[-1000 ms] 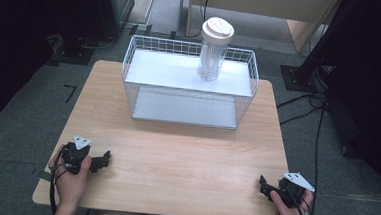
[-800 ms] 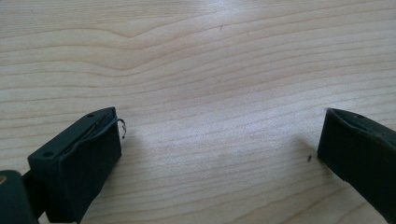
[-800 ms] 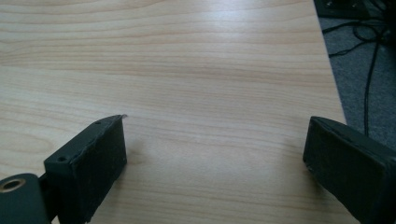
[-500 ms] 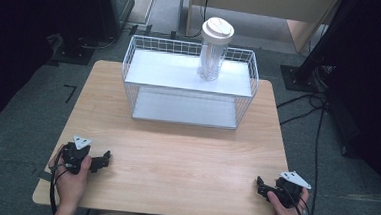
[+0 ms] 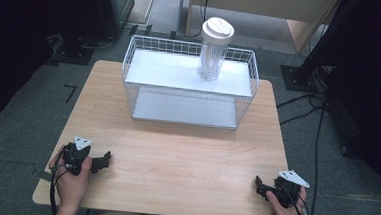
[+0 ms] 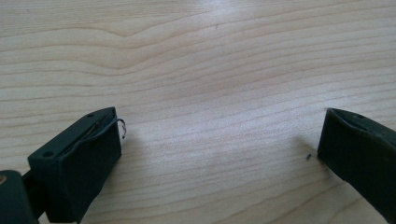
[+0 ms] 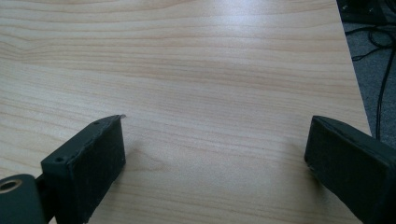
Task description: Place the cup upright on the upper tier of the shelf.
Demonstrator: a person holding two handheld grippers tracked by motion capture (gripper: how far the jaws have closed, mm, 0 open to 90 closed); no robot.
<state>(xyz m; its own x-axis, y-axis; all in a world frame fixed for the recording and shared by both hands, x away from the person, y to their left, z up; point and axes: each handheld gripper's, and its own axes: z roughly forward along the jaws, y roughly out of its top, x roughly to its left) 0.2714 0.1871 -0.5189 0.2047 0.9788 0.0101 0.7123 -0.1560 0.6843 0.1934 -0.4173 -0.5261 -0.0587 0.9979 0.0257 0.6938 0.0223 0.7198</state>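
A clear bottle (image 5: 213, 56) with a white lid stands upright on the upper shelf of a white wire rack (image 5: 130, 69) at the far side of the wooden table (image 5: 185, 152). My left gripper (image 5: 103, 162) rests low over the table's near left corner, held by a hand. Its jaws stand wide apart over bare wood in the left gripper view (image 6: 219, 140). My right gripper (image 5: 260, 185) sits at the near right corner, pointing left. It is open with nothing between its fingers in the right gripper view (image 7: 215, 149). Both grippers are far from the rack.
The rack has a lower shelf (image 5: 183, 109) with an open front. The table's right edge lies close to my right gripper, with grey floor and black cables (image 7: 378, 51) beyond it. Dark stands and furniture surround the table.
My right gripper has edged slightly to the left along the table's front edge. The left gripper, the bottle and the rack stay where they were.
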